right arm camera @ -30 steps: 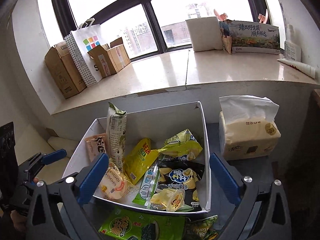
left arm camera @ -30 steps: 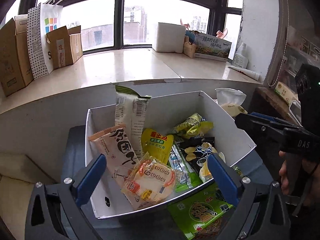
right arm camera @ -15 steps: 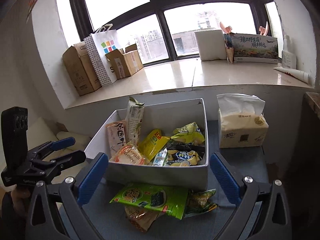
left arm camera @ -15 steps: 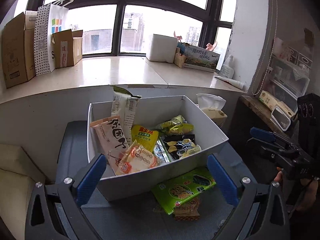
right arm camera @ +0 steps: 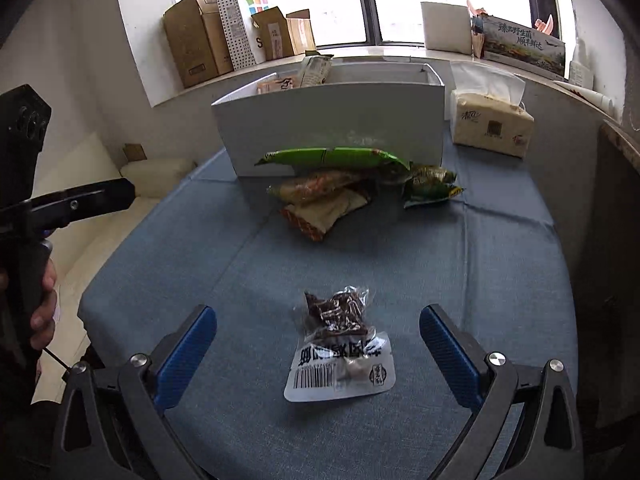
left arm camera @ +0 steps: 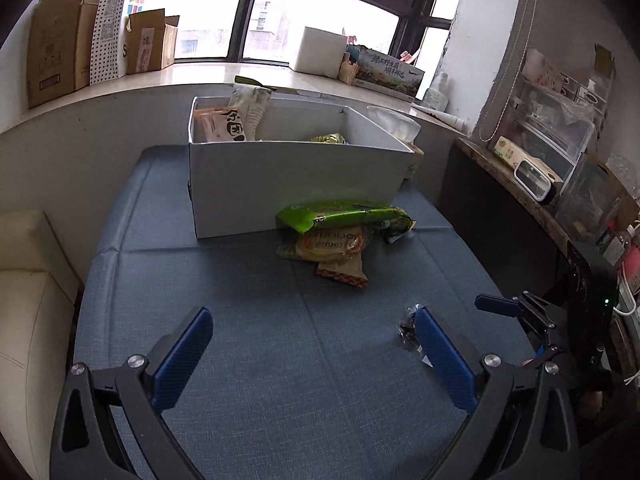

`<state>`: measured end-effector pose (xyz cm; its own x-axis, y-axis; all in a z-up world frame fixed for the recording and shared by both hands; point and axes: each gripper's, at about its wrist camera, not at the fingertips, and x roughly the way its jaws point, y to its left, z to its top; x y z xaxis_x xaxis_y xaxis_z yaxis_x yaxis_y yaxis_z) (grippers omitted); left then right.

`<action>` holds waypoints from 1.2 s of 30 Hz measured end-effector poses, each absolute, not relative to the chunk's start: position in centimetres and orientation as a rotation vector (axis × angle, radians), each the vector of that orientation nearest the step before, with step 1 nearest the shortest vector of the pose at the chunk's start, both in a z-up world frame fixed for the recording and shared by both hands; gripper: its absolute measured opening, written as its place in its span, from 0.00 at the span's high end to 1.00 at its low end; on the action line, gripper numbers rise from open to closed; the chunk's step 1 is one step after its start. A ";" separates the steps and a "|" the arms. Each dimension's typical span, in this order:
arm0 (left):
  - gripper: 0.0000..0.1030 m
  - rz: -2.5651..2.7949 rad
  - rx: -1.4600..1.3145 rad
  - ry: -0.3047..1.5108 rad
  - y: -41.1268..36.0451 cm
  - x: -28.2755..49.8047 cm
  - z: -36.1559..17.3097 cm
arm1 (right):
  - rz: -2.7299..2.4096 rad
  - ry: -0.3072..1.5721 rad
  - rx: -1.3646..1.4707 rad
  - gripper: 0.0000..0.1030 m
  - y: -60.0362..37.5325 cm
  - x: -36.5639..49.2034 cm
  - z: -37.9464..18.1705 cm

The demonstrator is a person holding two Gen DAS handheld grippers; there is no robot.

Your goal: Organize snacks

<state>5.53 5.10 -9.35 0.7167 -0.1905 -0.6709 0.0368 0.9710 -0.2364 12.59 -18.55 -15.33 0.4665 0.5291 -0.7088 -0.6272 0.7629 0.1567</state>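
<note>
A white box [left arm camera: 296,176] [right arm camera: 340,120] with several snack packs in it stands at the far side of a blue cloth table [left arm camera: 248,320]. A pile of loose packs lies against its front: a green pack [left arm camera: 344,214] [right arm camera: 332,158] on top, orange ones [left arm camera: 332,244] [right arm camera: 316,188] under it. A clear packet of dark snack [right arm camera: 340,340] [left arm camera: 408,324] lies near the front edge, between the open fingers of my right gripper [right arm camera: 318,326]. My left gripper [left arm camera: 312,330] is open and empty above bare cloth.
A tissue pack [right arm camera: 490,120] stands right of the box. Cardboard boxes [left arm camera: 56,56] and a dotted bag [right arm camera: 240,20] stand on the windowsill. A cream sofa [left arm camera: 24,300] is left of the table, cluttered shelves [left arm camera: 560,140] right.
Both grippers have pulled back and down from above the box to the table's near side. The box is seen from the front now, and the clear packet has come into view.
</note>
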 end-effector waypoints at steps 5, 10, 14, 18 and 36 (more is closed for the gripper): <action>0.00 -0.147 -0.239 0.781 5.0 5.5 -10.0 | 0.694 0.836 -0.201 0.00 -17.5 13.3 -16.5; 0.00 -0.161 -0.235 0.794 4.6 5.7 -10.3 | 0.680 0.898 -0.227 0.00 -16.4 14.1 -18.2; 0.00 -0.166 -0.231 0.804 4.4 5.8 -10.5 | 0.644 0.901 -0.244 0.00 -15.4 14.4 -18.8; 0.00 -0.174 -0.215 0.813 4.0 5.8 -10.6 | 0.601 0.912 -0.253 0.03 -14.6 14.9 -19.5; 0.00 -0.179 -0.207 0.841 3.8 6.6 -11.2 | 0.592 0.848 -0.240 0.60 -15.9 14.3 -17.3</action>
